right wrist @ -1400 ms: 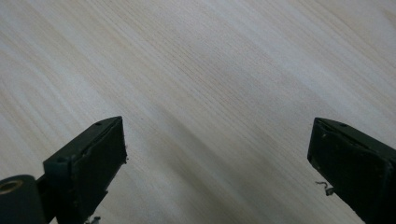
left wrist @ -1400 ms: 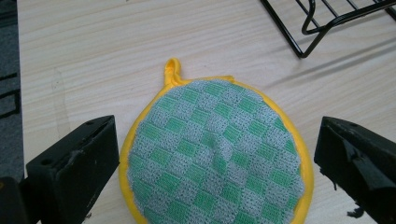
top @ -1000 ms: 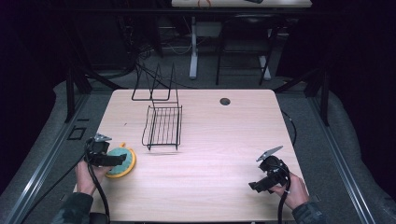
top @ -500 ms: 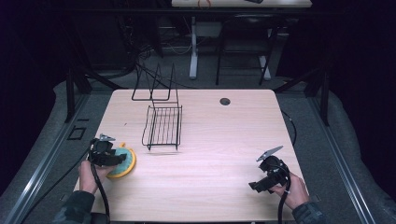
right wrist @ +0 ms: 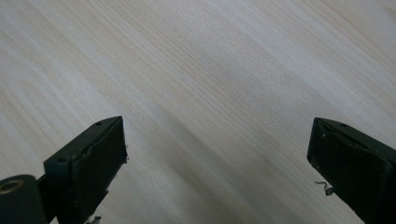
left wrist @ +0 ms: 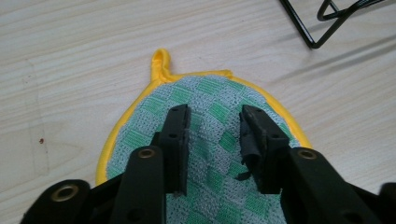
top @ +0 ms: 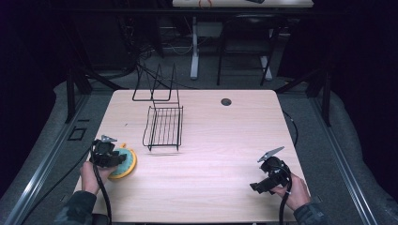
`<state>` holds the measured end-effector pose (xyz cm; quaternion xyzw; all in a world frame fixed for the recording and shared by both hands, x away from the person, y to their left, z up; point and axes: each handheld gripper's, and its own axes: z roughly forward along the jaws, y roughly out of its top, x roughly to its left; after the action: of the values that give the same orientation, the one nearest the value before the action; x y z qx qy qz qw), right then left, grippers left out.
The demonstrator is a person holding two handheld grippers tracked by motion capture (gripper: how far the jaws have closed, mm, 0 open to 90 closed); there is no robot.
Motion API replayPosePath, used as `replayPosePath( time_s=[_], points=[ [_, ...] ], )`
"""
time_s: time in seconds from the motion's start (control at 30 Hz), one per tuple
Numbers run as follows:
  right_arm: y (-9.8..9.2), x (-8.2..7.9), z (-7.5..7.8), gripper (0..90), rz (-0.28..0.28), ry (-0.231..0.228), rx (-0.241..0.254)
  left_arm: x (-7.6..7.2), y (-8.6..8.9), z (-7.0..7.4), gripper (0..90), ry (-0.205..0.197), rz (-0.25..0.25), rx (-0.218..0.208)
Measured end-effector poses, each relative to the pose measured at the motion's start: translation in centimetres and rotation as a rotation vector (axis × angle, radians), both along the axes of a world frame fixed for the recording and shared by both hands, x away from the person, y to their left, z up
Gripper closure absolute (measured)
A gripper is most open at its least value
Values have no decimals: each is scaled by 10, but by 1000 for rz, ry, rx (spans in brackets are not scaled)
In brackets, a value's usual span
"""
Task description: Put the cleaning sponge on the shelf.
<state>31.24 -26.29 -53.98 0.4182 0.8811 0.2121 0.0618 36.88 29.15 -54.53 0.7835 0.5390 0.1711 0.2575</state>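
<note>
While the right claw (top: pixel 261 187) rests spread wide over bare pale wooden worktop (top: pixel 225 140), the left claw (left wrist: pixel 212 123), jaws part-open, straddles the round green-checked, yellow-rimmed potholder (left wrist: pixel 210 109) near the worktop's left edge, beside the black wire rack (top: pixel 164 126)

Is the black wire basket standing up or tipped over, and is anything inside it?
The wire basket stands upright on the table, its open side up. It looks empty: the wood shows through its bars.
</note>
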Motion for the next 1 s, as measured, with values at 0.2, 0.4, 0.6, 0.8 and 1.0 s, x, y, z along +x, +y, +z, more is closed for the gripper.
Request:
replayPosePath(
  time_s=[0.2, 0.4, 0.6, 0.8, 1.0],
  points=[
    [0, 0, 0, 41, -1, 0, 0, 0, 0, 0, 699, 4, 1, -5],
    [-1, 0, 0, 41, 0, -2, 0, 0, 0, 0, 774, -2, 6, 9],
    [-1, 0, 0, 41, 0, -2, 0, 1, 1, -1, 789, 3, 5, 2],
    [0, 0, 0, 42, -3, 2, 1, 1, 2, -1, 829, 5, 14, 3],
    [-1, 0, 0, 43, -3, 2, 1, 1, 1, -1, 871, -4, 6, 19]
  ],
)
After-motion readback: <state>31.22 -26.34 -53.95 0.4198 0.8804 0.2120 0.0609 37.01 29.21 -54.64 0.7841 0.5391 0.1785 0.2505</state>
